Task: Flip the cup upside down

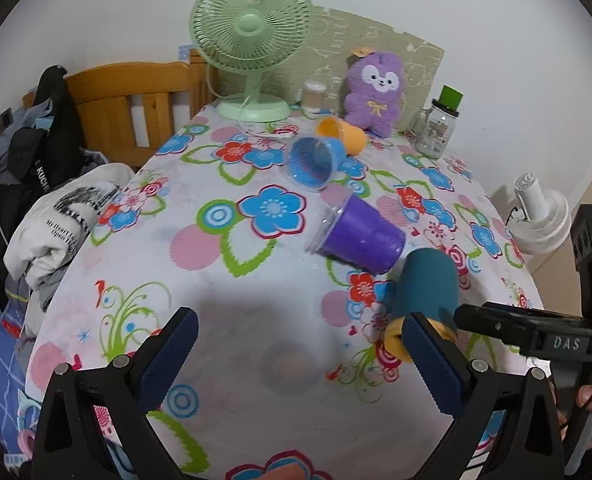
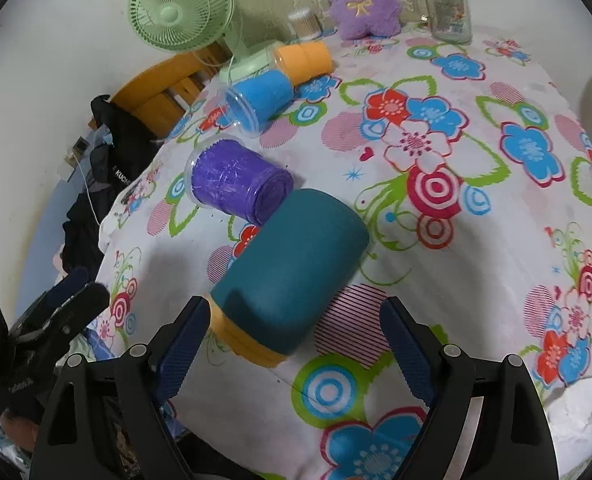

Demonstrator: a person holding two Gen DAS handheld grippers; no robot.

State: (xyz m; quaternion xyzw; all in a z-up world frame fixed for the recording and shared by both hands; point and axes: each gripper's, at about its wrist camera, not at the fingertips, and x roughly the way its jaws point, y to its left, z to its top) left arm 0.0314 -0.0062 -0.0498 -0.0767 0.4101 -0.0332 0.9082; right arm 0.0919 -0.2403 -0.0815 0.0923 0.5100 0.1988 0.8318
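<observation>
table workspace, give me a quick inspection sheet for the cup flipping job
surface: floral tablecloth, rumpled.
job's things: teal cup with yellow rim, purple plastic cup, blue plastic cup, orange plastic cup, all lying on their sides.
clutter: green desk fan, purple plush toy, glass jar.
grippers: left gripper open, empty; right gripper open, fingers either side of the teal cup's rim end.
cables: fan cord.
surroundings: wooden bed frame, clothes pile, white fan.
</observation>
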